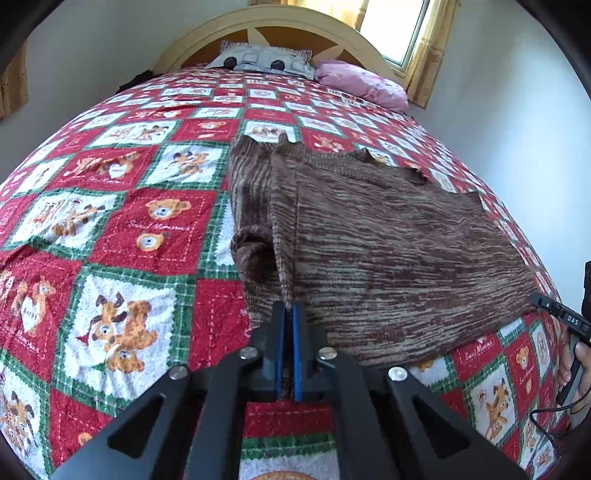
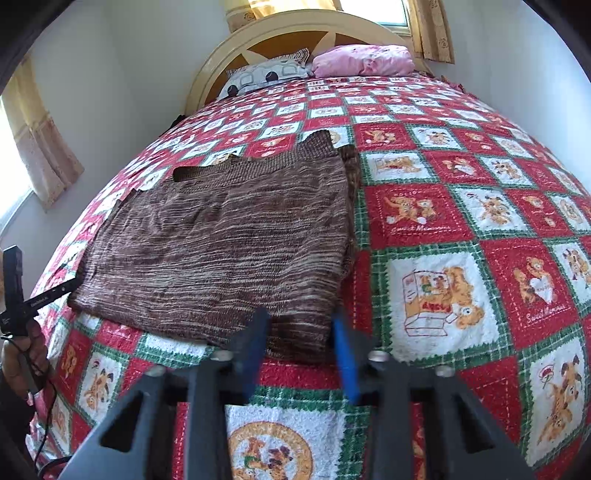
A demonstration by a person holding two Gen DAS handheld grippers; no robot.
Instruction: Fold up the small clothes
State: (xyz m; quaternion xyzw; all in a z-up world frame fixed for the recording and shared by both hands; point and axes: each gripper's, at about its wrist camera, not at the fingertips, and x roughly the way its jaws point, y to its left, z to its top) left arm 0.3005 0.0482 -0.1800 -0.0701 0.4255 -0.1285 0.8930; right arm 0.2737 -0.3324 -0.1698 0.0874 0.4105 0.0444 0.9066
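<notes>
A brown striped knit garment [image 1: 388,251] lies on the bed, its left side folded over with a raised fold. My left gripper [image 1: 289,314] is shut on the garment's near left edge, the cloth pinched between the blue pads. In the right wrist view the same garment [image 2: 229,236] lies flat, left of centre. My right gripper [image 2: 301,328] is open, its blue pads on either side of the garment's near right corner, just above it. Each gripper shows at the edge of the other's view: the right one [image 1: 565,317], the left one [image 2: 22,295].
The bed is covered by a red, green and white teddy-bear quilt [image 1: 122,229]. A patterned grey pillow [image 1: 262,59] and a pink pillow [image 1: 362,85] lie by the cream headboard [image 1: 280,22]. A window [image 1: 399,26] and curtains are behind.
</notes>
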